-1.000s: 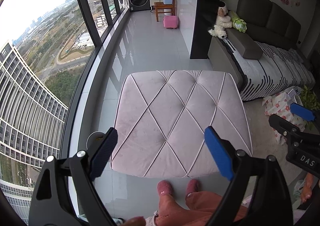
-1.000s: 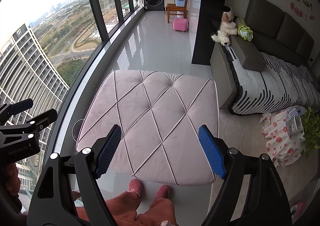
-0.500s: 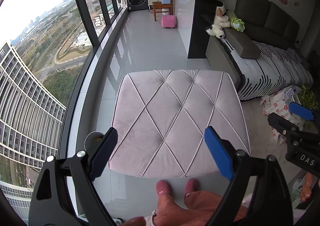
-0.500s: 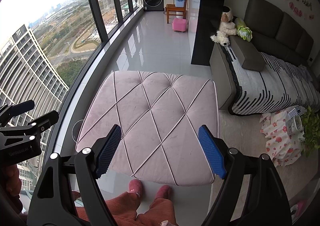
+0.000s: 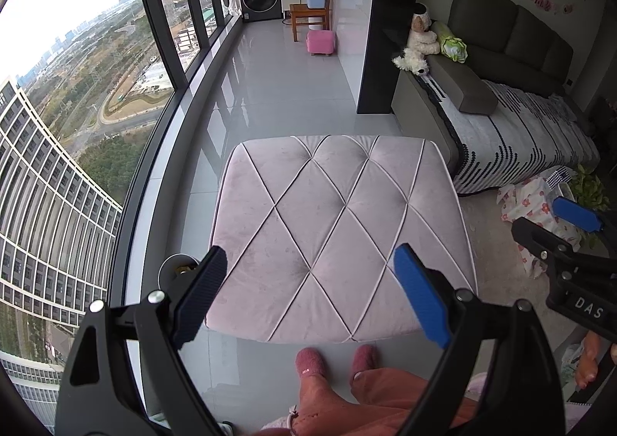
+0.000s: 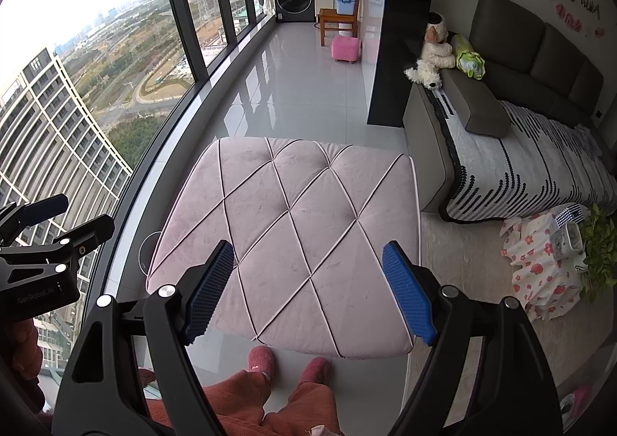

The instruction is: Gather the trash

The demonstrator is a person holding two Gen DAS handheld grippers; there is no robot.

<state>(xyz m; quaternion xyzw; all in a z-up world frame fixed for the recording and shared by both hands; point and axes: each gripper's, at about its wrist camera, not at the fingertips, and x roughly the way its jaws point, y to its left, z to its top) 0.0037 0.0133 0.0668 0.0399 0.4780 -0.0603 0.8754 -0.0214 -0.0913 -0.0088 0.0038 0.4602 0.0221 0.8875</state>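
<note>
A glossy tiled balcony room with tall windows; a pink quilted ottoman [image 5: 339,239] stands before me. My left gripper [image 5: 308,293] and right gripper [image 6: 308,289] both hover over it, jaws wide apart, holding nothing. I can't pick out any trash on the ottoman's top. The risk, I judge: reaching for the floral cloth [image 6: 540,270] beside the sofa [image 6: 520,120], mistaking belongings for rubbish.
</note>
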